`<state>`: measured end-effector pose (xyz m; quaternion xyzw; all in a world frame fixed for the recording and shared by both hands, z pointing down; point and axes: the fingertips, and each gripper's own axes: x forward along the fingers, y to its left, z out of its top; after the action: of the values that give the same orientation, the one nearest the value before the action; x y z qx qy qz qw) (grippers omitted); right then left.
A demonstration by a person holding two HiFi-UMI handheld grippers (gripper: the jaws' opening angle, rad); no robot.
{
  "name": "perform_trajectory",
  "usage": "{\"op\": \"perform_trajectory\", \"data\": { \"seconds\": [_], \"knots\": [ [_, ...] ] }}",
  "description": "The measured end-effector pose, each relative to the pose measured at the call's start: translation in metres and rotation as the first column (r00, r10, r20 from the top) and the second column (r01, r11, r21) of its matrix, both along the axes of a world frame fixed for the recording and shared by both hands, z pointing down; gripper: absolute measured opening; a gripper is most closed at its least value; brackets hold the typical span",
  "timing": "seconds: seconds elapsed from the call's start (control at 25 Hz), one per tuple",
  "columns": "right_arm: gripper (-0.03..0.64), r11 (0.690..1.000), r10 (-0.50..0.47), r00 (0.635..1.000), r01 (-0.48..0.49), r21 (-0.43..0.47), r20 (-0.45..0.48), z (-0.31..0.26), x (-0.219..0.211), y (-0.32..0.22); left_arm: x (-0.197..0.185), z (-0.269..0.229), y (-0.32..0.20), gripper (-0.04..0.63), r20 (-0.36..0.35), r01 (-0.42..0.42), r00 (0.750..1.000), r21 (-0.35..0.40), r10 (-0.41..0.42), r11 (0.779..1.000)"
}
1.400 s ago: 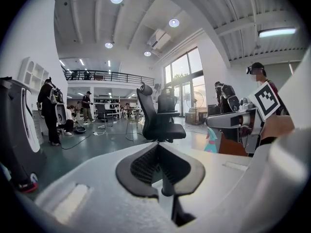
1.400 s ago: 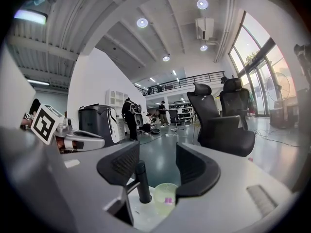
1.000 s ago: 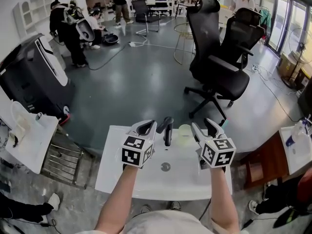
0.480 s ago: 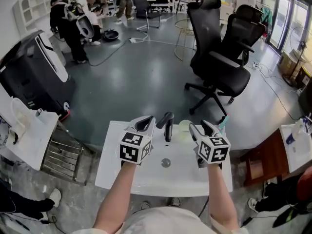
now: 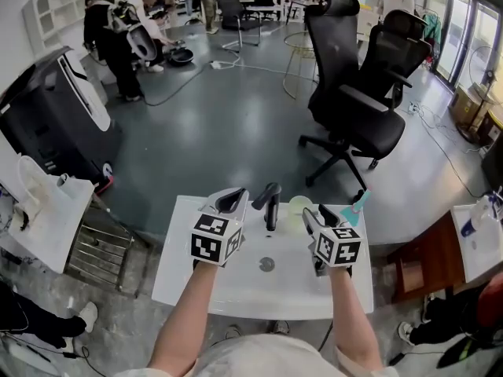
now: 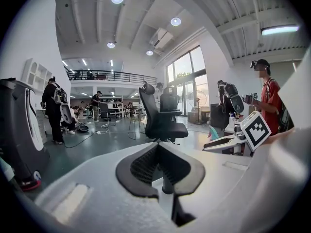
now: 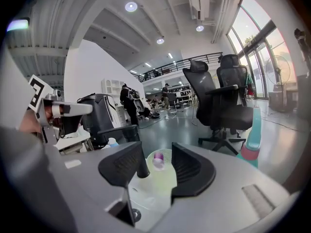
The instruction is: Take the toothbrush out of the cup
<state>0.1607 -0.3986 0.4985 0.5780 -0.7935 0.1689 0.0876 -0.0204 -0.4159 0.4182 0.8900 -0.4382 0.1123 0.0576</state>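
Note:
A pale green cup (image 5: 299,206) stands on the white washbasin top (image 5: 236,289), just right of the black faucet (image 5: 271,201). In the right gripper view the cup (image 7: 158,181) holds a toothbrush (image 7: 158,160) whose pink-purple end sticks up above the rim. My right gripper (image 5: 318,213) is right in front of the cup. Its jaws (image 7: 156,152) are closing, with the toothbrush end in the gap between them and neither pad touching it. My left gripper (image 5: 230,200) hovers left of the faucet, its pads (image 6: 158,147) together on nothing.
A teal bottle with a pink base (image 5: 359,203) stands at the basin's right edge, close beside my right gripper (image 7: 252,130). The drain (image 5: 267,265) lies in the basin's middle. Black office chairs (image 5: 354,108) and people stand on the grey floor beyond.
My right gripper has sunk toward the cup, which now sits between its jaws, and the jaws have narrowed a little. The left gripper has stayed put.

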Motion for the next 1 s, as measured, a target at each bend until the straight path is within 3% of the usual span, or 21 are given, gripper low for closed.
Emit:
{"op": "perform_trajectory", "data": {
  "seconds": [0.56,1.0],
  "knots": [
    [0.156,0.998,0.008,1.000,-0.007,-0.063,0.011,0.038,-0.006,-0.002,-0.015,0.001,-0.002,0.002,0.009,0.029,1.000,-0.003,-0.029,1.000],
    [0.042,0.997,0.055,0.998,-0.055,-0.059,-0.011,0.041,-0.003,-0.007,-0.026,0.005,-0.002,0.002,0.019,0.053,0.998,-0.009,-0.052,0.999]
  ]
}}
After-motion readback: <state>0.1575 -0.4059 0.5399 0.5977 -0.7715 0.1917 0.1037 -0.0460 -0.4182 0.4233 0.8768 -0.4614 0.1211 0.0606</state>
